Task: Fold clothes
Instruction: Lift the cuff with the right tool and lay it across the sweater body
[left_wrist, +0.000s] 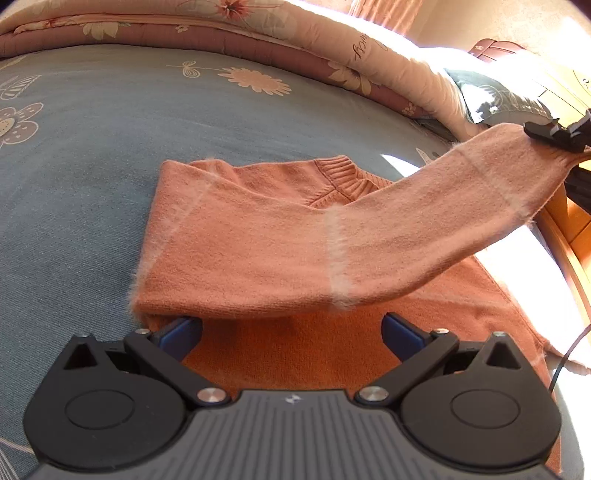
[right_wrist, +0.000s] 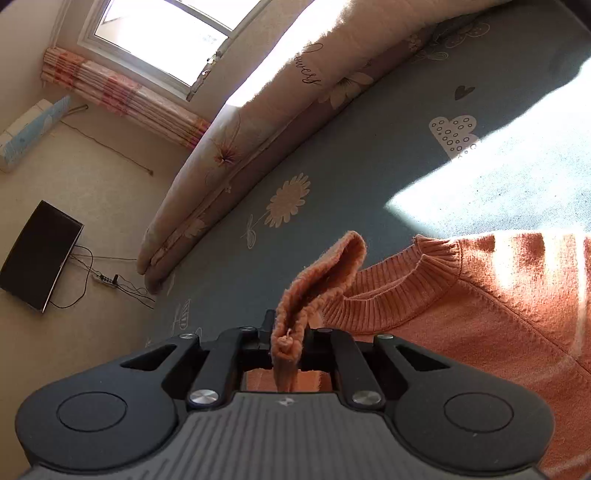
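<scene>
— Two grippers were on it. The left gripper (left_wrist: 291, 332) sat nearest the lens at six o'clock, blue fingers (left_wrist: 183, 330) spread wide over the sweater's (left_wrist: 236, 243) lower body, pinching nothing as far as I could see.

— And the other one?

— The right gripper (right_wrist: 286, 345) had its fingers pressed together on the sleeve cuff (right_wrist: 284, 350), a fuzzy tab sticking up between them. From the left wrist view the sleeve (left_wrist: 424, 221) ran from the middle out toward two o'clock, lifted clear of the body.

— How did the cloth look?

— Soft orange knit, fuzzy, with a ribbed collar (left_wrist: 340, 177) at twelve o'clock of the garment and pale crease lines across sleeve and shoulder. It lay flat on the blue flowered bedsheet (left_wrist: 92, 166), one side already turned in.

— How would it handle?

— Light and limp, I judged; it sagged between cuff and shoulder, so it would drape, not hold shape. Not slippery, the fuzz grips. Cuff, hem and shoulder seam seemed the best holds.

— Beyond it?

— A rolled floral quilt (left_wrist: 295, 33) along the bed's far edge, then bright window light.
</scene>
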